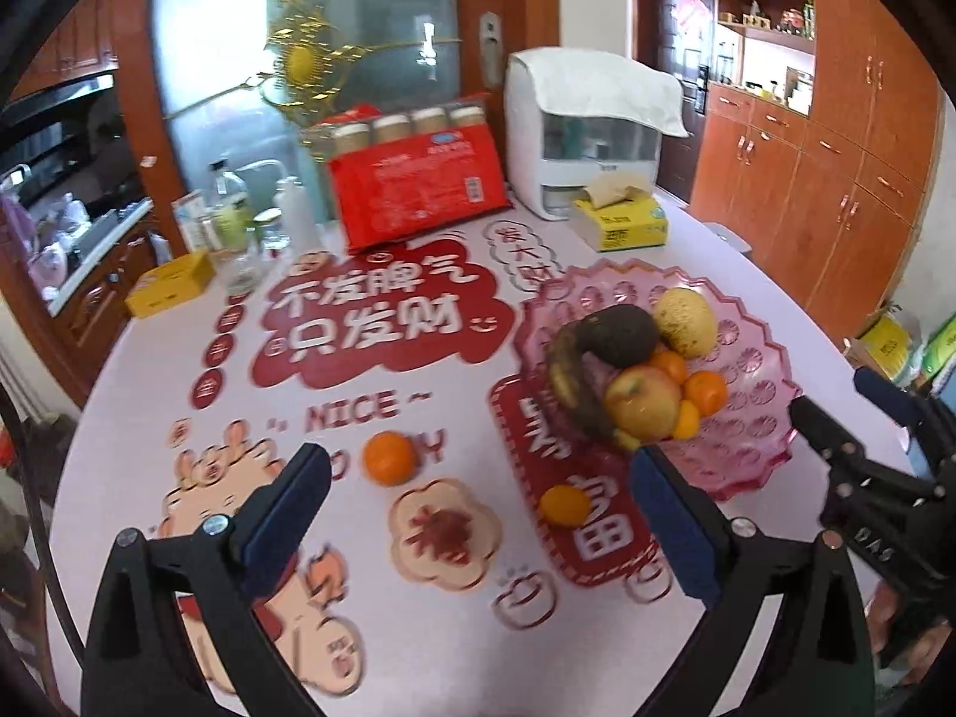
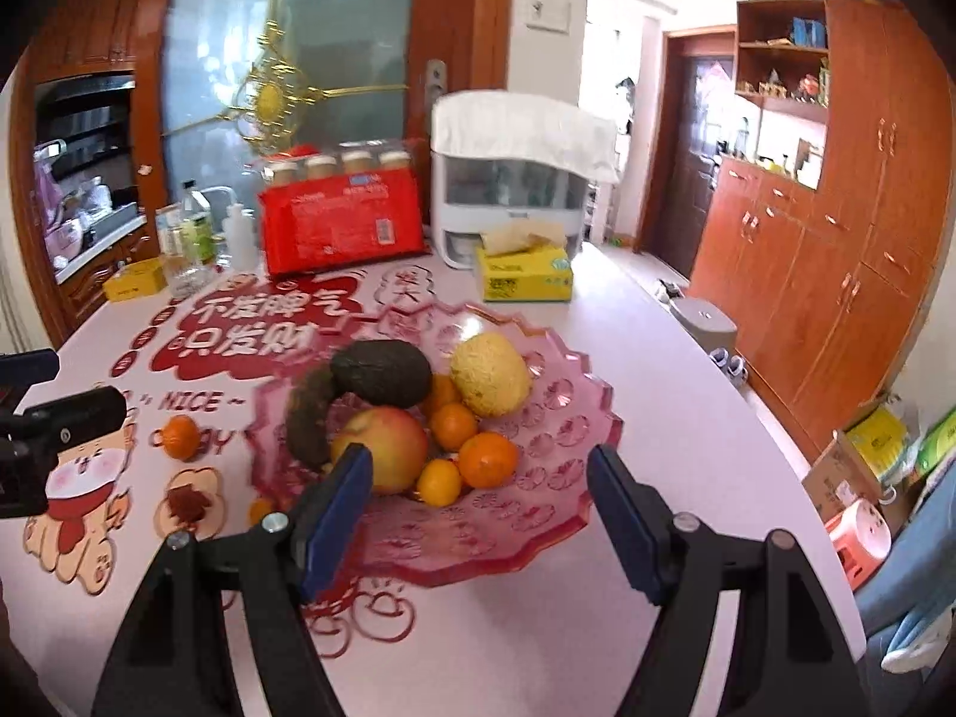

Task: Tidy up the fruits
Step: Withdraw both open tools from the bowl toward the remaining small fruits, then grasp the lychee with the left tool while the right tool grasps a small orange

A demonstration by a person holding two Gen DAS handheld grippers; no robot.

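On the worktop (image 1: 418,645), two oranges (image 1: 389,457) lie loose; both claws (image 1: 478,514) released, empty; a nudge could roll them.

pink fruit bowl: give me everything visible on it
The fruit bowl is translucent pink, glass or plastic by its look, wide and shallow, with a scalloped rim and round pressed patterns. It stands upright on the printed table cover, near the table's right side. Piled in it: an apple, a dark avocado, a browned banana, a yellow lemon-like fruit and several oranges. Two more oranges lie outside it on the table. Neither gripper touches it.
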